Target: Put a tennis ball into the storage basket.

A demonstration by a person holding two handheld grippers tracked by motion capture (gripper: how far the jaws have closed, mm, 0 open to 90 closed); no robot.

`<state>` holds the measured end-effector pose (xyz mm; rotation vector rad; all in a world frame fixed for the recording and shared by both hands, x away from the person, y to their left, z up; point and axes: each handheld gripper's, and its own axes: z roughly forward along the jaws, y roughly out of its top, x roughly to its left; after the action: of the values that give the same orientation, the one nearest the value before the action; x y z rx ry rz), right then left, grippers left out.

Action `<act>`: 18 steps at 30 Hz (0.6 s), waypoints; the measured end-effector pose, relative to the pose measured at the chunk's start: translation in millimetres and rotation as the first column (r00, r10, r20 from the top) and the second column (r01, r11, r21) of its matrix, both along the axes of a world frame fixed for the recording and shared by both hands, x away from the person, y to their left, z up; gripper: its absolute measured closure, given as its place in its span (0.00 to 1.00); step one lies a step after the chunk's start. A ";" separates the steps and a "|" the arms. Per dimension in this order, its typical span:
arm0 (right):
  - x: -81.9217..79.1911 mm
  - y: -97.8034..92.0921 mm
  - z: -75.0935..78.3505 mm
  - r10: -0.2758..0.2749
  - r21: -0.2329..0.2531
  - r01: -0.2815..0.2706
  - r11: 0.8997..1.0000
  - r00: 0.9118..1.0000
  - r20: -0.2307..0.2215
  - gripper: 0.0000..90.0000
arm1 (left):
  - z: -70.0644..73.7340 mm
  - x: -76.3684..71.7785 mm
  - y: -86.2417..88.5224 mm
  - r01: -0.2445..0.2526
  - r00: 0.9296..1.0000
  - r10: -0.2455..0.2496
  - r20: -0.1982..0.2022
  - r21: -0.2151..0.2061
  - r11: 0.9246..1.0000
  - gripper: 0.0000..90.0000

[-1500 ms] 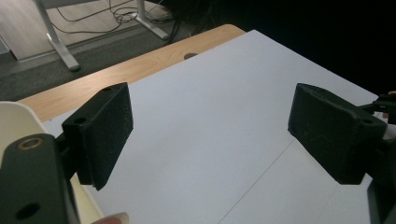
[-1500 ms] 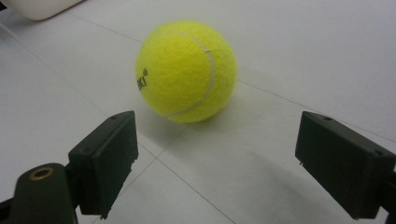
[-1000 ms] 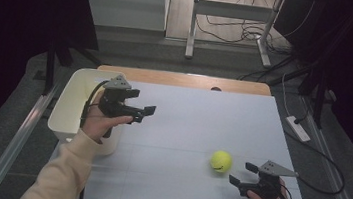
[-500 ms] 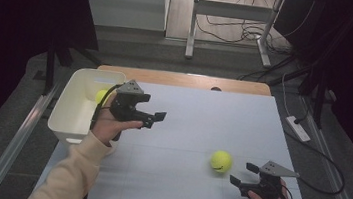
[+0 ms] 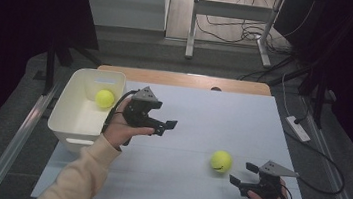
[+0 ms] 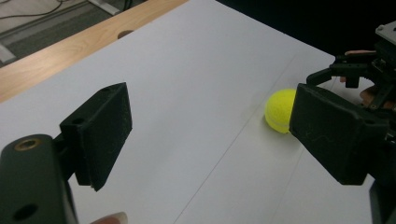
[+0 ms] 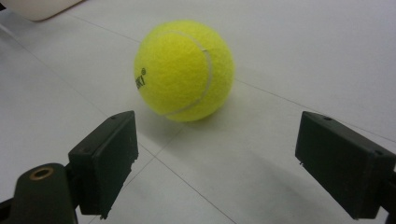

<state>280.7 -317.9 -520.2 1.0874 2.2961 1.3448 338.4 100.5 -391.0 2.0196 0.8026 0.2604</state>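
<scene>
we're looking at the tennis ball (image 5: 221, 161) sitting loose on the white bench (image 5: 213, 114), and our right gripper (image 5: 245, 175) is just beside it on the near-right side, jaws spread wide and empty, with the ball a little beyond the tips in the right gripper view (image 7: 184, 70). this ball looks light, fuzzy and a bit springy, so we judge the felt will give the black pads decent friction, but it's round and free to roll, so a lopsided nudge from one jaw could send it off across the bench. best hold, we reckon, is across the widest part, one pad on each side at mid-height, squeezing enough to dent the felt slightly and no harder. our left gripper (image 5: 165, 125) hangs over the bench well to the far-left of the ball, jaws also wide apart with nothing between them, and its own view catches the ball (image 6: 279, 111) farther off. beyond that, well to the ball's far-left, a white bin (image 5: 68, 115) holds a second tennis ball (image 5: 104, 98).
</scene>
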 end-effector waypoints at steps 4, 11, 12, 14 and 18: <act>-0.1 0.5 0.1 0.002 0.000 -0.002 1.000 1.000 0.001 0.14 | -3.0 1.1 -4.1 0.004 1.000 -0.004 -0.008 0.006 1.000 0.16; 0.4 1.5 0.6 0.002 -0.002 -0.002 1.000 1.000 0.002 0.14 | -10.5 6.2 -12.5 0.022 0.999 -0.021 -0.031 0.014 1.000 0.15; 0.5 2.0 0.8 0.005 -0.001 -0.005 1.000 1.000 0.004 0.14 | -11.2 6.3 -13.8 0.022 0.999 -0.021 -0.034 0.015 1.000 0.15; 0.2 3.1 0.9 0.007 -0.002 -0.007 1.000 1.000 0.005 0.14 | -12.6 6.8 -16.2 0.025 0.999 -0.024 -0.038 0.017 1.000 0.15; 0.1 4.2 1.3 0.009 -0.002 -0.009 1.000 1.000 0.003 0.14 | -16.9 9.7 -23.7 0.034 0.998 -0.033 -0.053 0.022 0.999 0.16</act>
<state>280.8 -313.7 -518.9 1.0742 2.3025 1.3467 348.1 76.8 -407.9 2.0672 0.8009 0.1996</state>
